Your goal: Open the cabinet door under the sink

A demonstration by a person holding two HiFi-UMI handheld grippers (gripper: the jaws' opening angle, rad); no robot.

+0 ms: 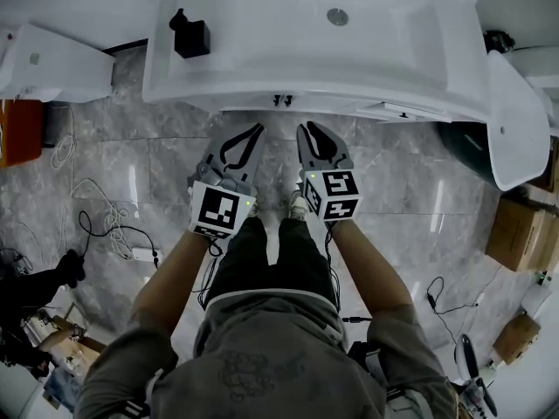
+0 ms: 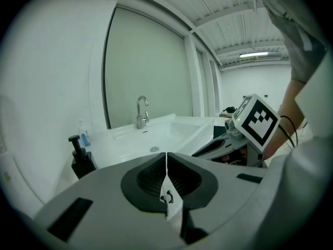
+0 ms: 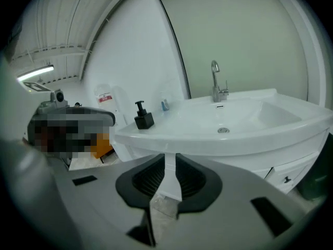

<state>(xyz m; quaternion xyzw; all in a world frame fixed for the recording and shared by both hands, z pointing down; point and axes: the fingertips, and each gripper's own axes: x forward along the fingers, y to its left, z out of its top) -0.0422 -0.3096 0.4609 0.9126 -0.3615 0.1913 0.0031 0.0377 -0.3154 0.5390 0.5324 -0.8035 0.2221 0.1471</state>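
Observation:
The white sink fills the top of the head view, and two small dark handles of the cabinet under it show at its front edge. The cabinet front appears low right in the right gripper view. My left gripper hangs just short of the handles, its tips touching with nothing between them. My right gripper is beside it, a narrow empty gap between its jaws. Both are held in front of the sink and touch nothing.
A black soap dispenser stands on the sink's left rim, with the faucet at the back. A dark bin and a white fixture are on the right. Cardboard boxes and cables lie on the marble floor.

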